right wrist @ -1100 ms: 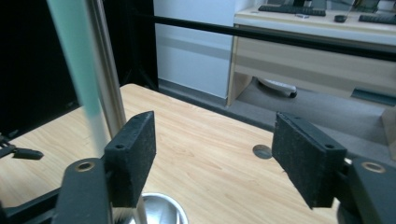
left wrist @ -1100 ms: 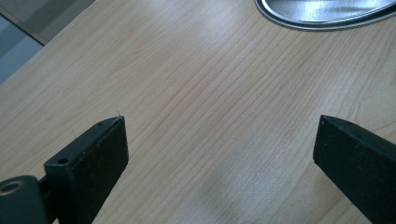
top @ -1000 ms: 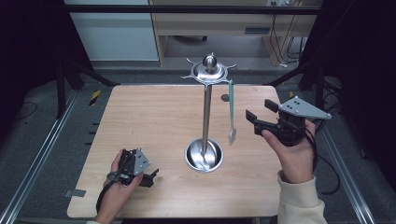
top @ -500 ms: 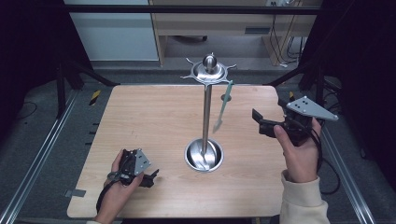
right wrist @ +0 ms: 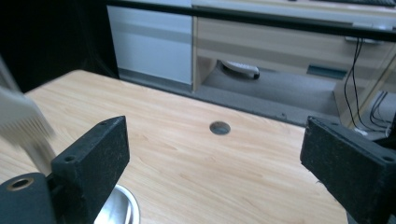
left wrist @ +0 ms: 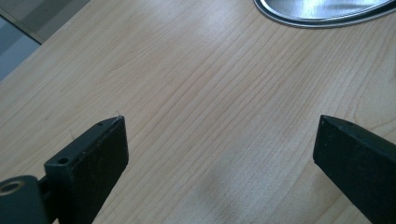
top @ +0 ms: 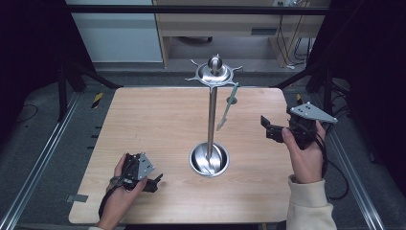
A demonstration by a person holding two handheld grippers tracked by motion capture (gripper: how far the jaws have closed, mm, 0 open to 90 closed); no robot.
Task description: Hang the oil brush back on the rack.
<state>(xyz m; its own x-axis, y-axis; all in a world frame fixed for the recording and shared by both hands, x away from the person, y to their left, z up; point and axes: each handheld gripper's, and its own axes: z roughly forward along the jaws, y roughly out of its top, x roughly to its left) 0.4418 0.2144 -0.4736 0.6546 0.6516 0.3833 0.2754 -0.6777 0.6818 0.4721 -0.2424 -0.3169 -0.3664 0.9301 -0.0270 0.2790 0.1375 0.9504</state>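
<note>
A metal stand (top: pixel 211 120) rises from a round steel base dish (top: pixel 209 159) in the middle of the wooden table (top: pixel 158 124). Its top is a hooked crown (top: pixel 214 73). From a hook on the right hangs a grey slotted spatula (top: pixel 227 108), tilted with its lower end towards the pole; it shows as a blur (right wrist: pixel 23 123) in the right gripper view. My right gripper (top: pixel 267 128) is held to the right of it, apart from it. Its jaws have just been opening and stand wide with nothing between them (right wrist: pixel 212 140). My left gripper (top: pixel 154 184) rests open on the table's near left, its jaws (left wrist: pixel 219 135) over bare wood.
A small round hole (top: pixel 231 100) sits in the tabletop behind the spatula. The base dish's rim (left wrist: pixel 327 18) lies just ahead of the left gripper. Dark frame bars and floor rails surround the table, and a wooden desk stands behind it.
My right gripper has drawn back to the right and a little down, away from the spatula. The spatula, which hung straight a second ago, now hangs tilted. The left hand has not moved.
</note>
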